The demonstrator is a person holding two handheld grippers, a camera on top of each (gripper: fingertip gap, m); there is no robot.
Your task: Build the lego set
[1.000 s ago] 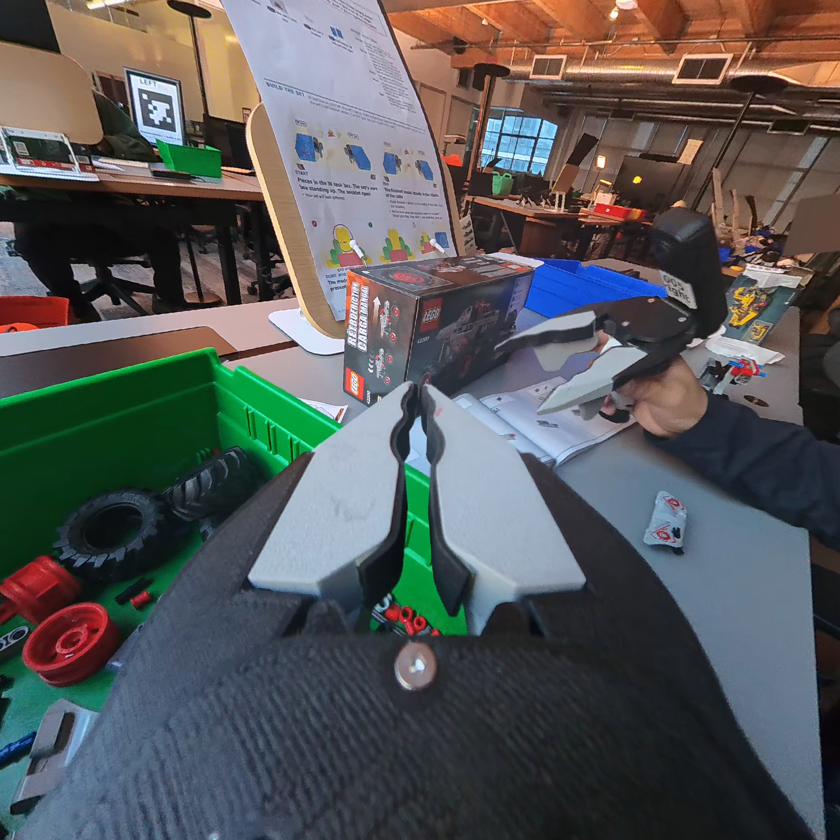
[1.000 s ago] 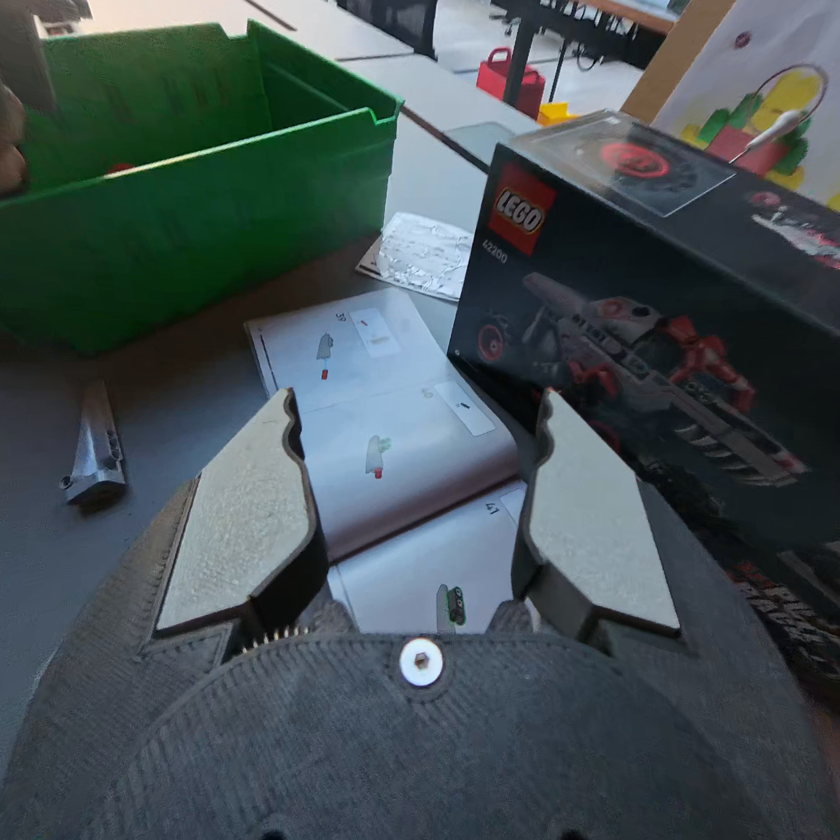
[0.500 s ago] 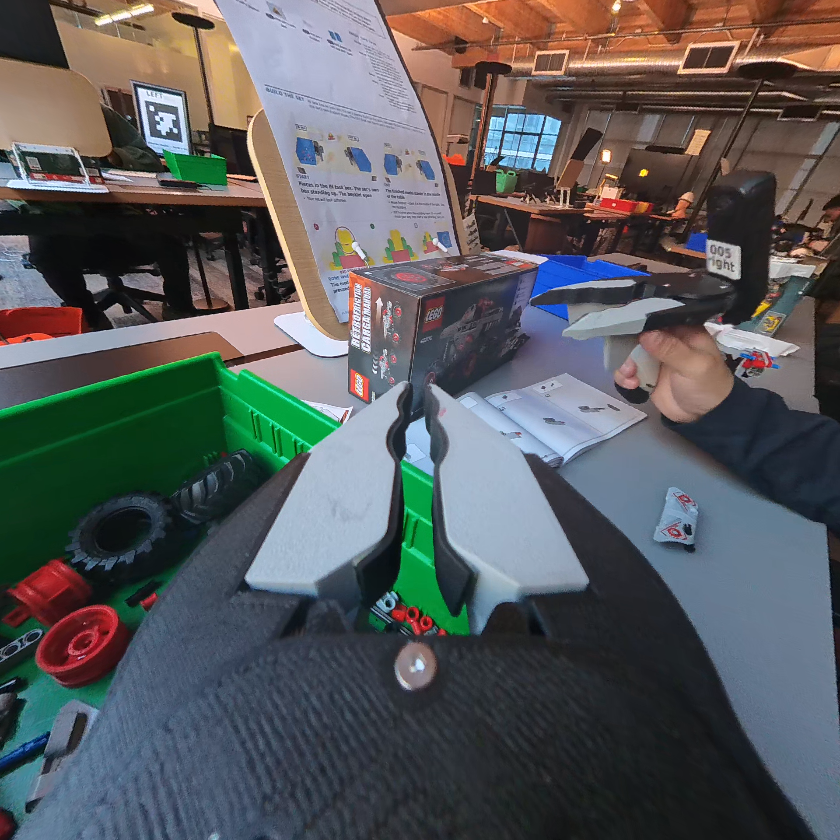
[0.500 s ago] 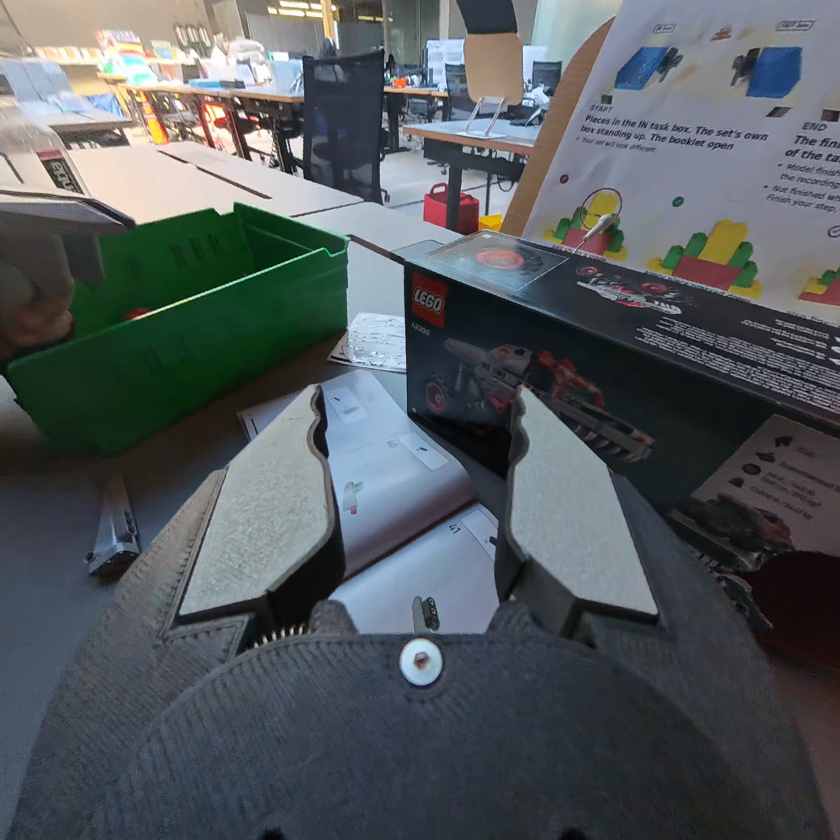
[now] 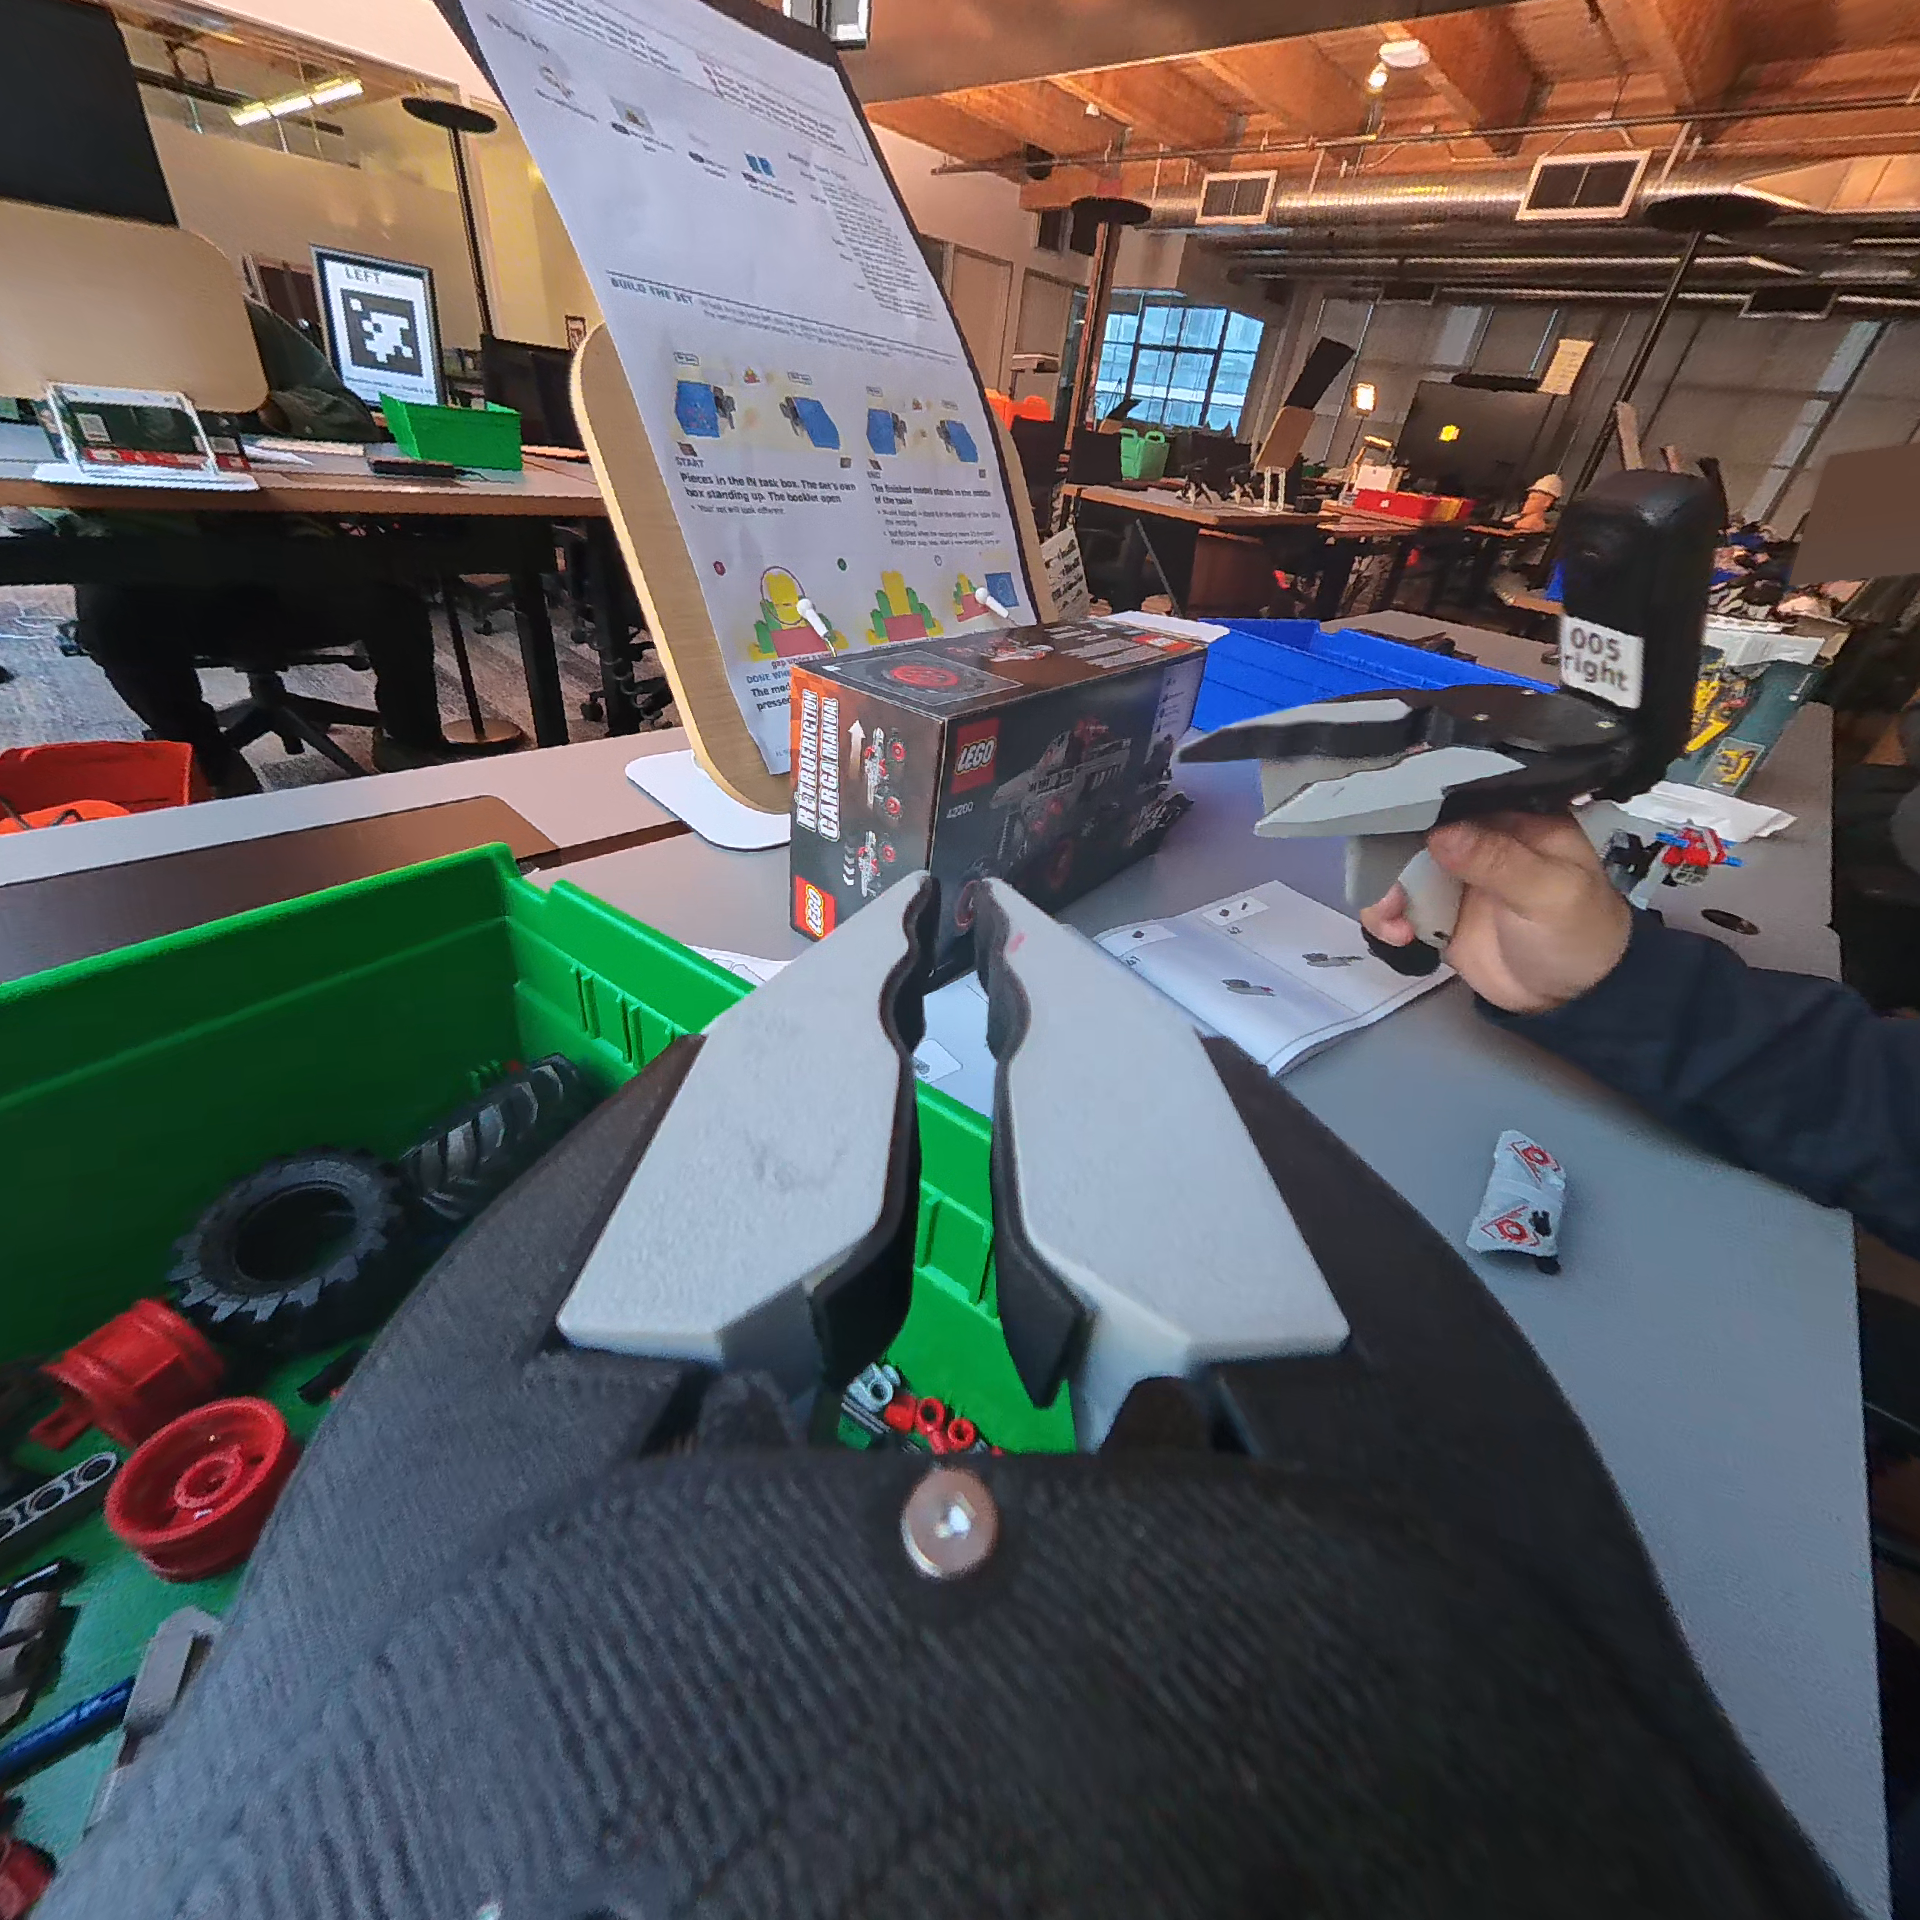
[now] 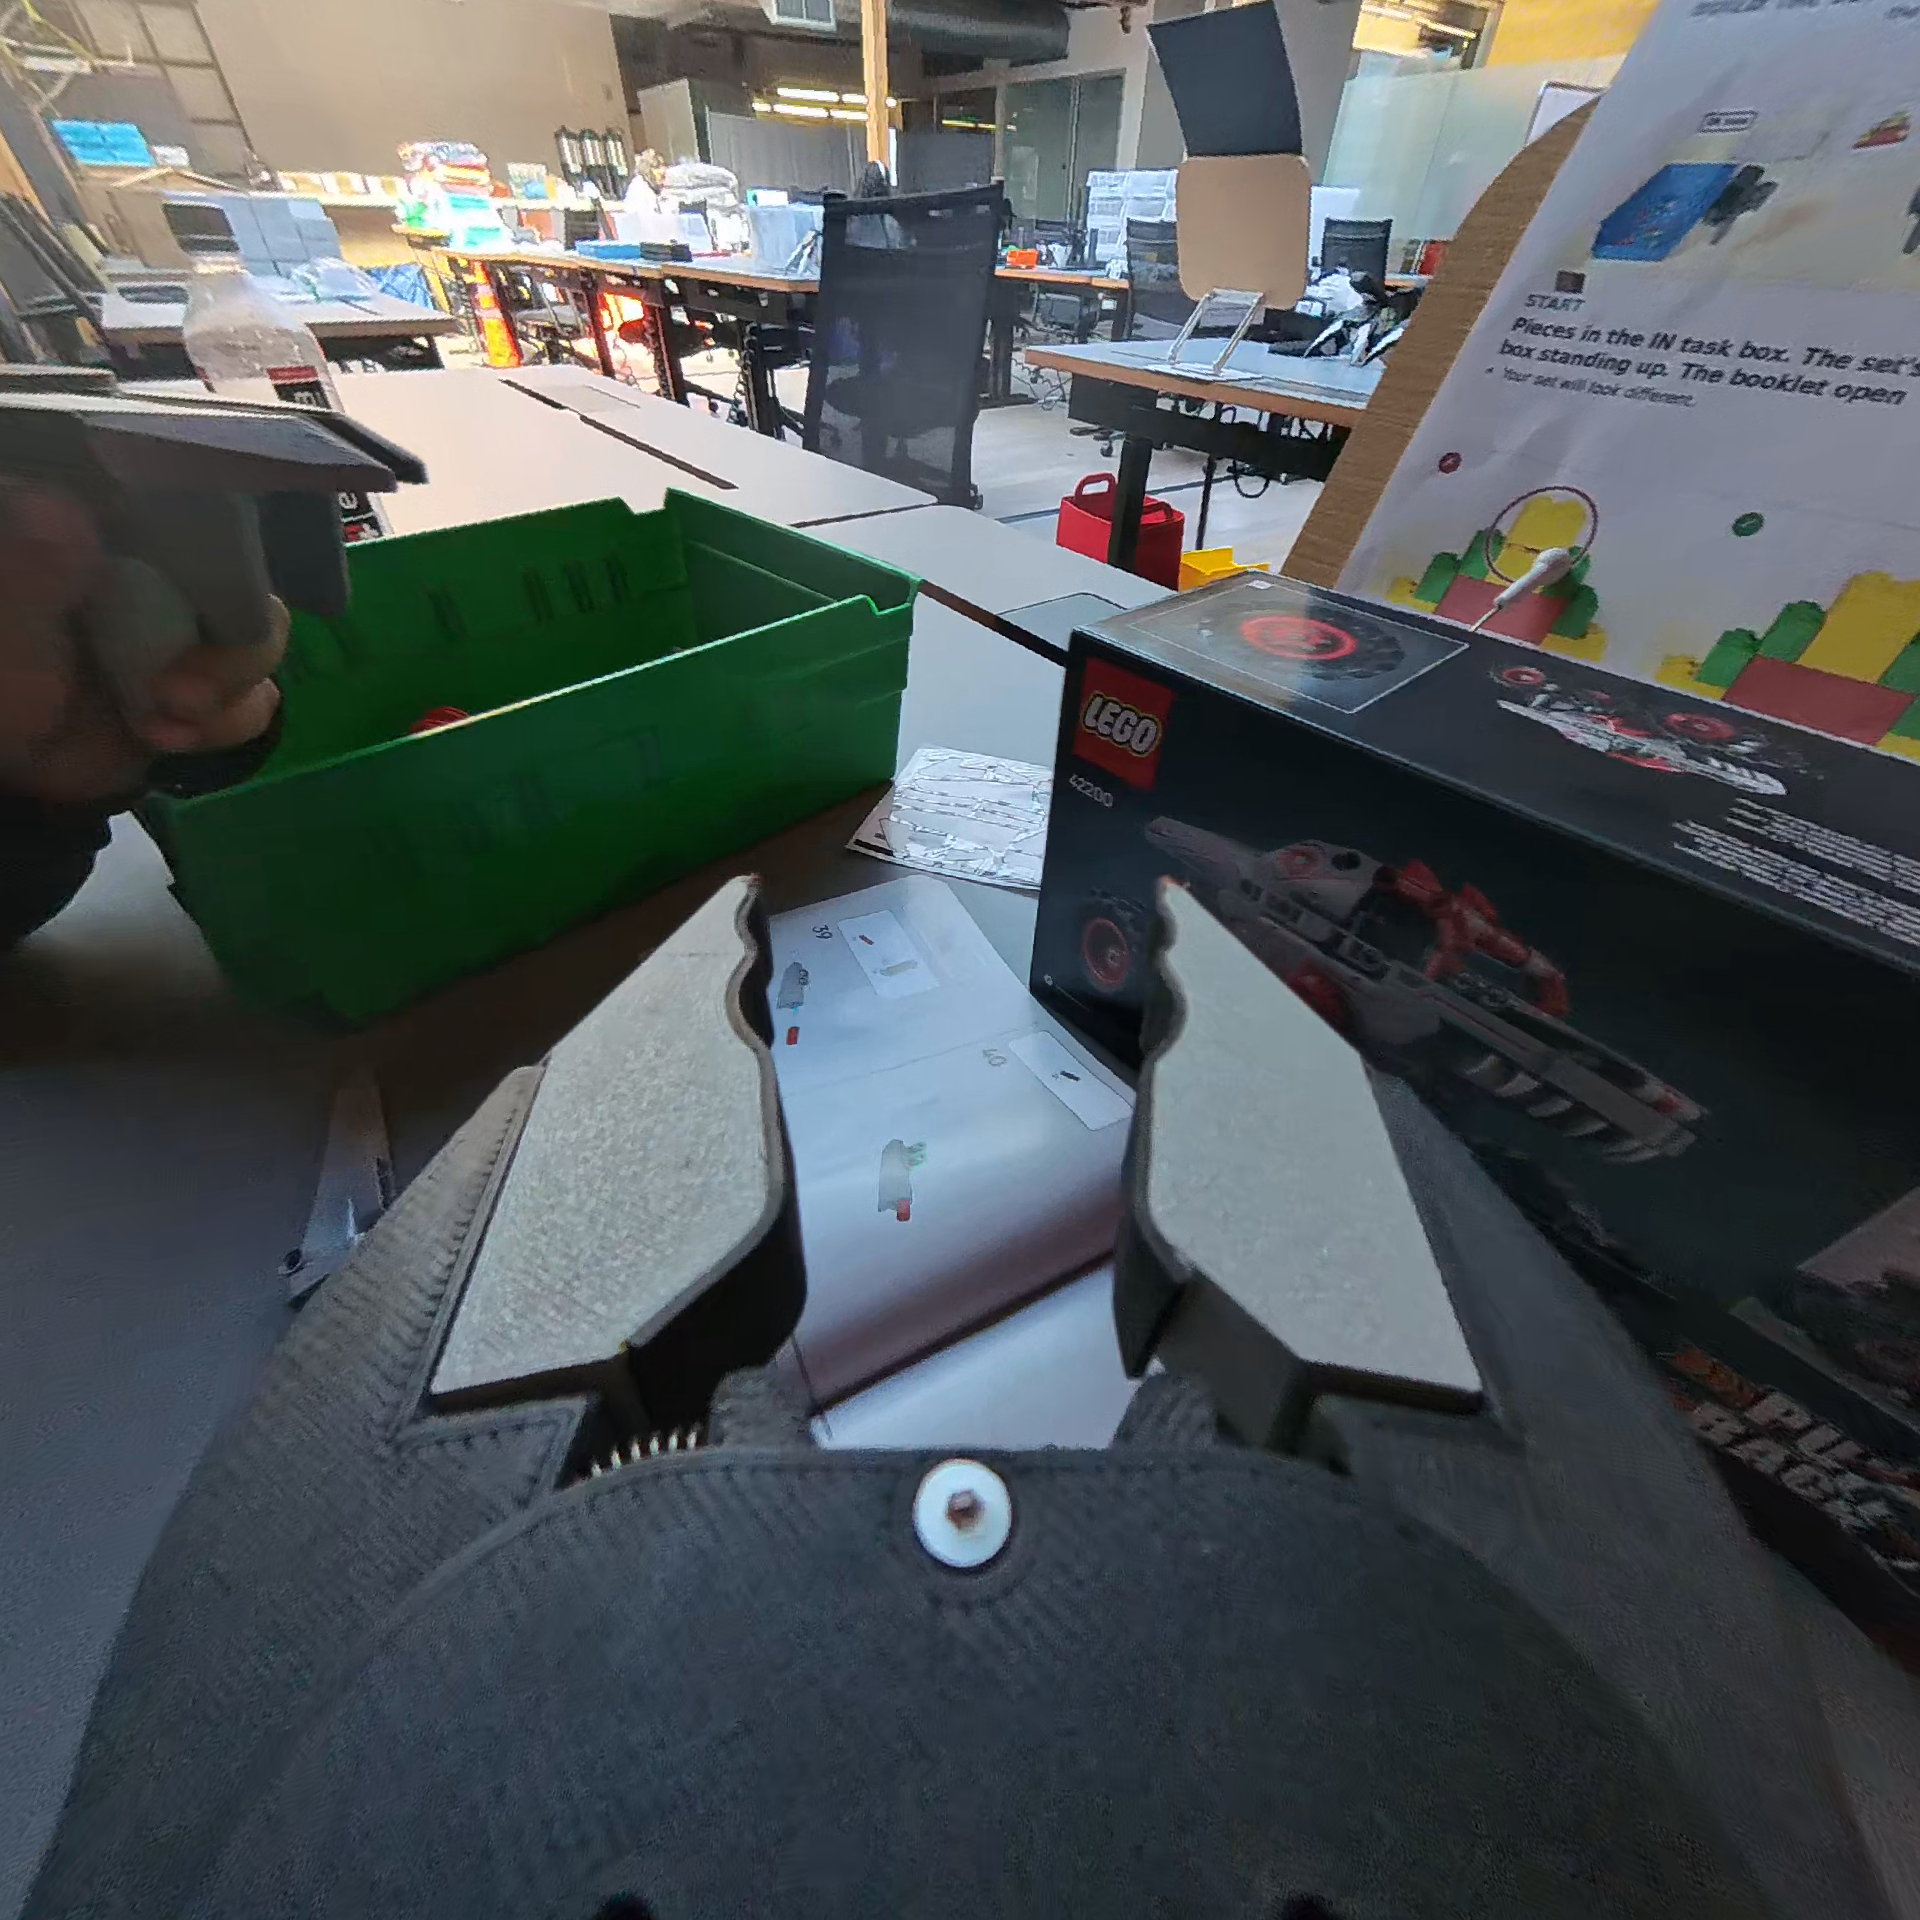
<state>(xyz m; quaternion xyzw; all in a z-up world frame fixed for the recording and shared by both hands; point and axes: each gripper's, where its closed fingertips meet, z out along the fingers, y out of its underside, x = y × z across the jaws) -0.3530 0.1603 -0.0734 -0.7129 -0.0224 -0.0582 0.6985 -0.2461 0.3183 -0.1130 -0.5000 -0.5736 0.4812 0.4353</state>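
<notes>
While the left gripper hangs over the near right corner of the green bin, its jaws stand nearly closed with only a thin slit between the tips, and nothing is held in them. Loose pieces of the set lie on the bin floor: two black tyres, red wheel hubs, and small red pins just under the fingers. To the right, on the grey table, lies a small crumpled packet, well apart from the bin.

Farther out, the right gripper is held in the air above the open instruction booklet, jaws spread wide, empty. A grey wedge-shaped piece lies on the table left of the booklet, near the front wall of the bin. A silvery sheet sits between bin and box, beyond the booklet.

The lego box stands upright just behind the booklet. Behind it, an instruction sheet on a wooden stand leans back. A blue bin sits to the far right of the box. Other desks and chairs fill the room beyond.
</notes>
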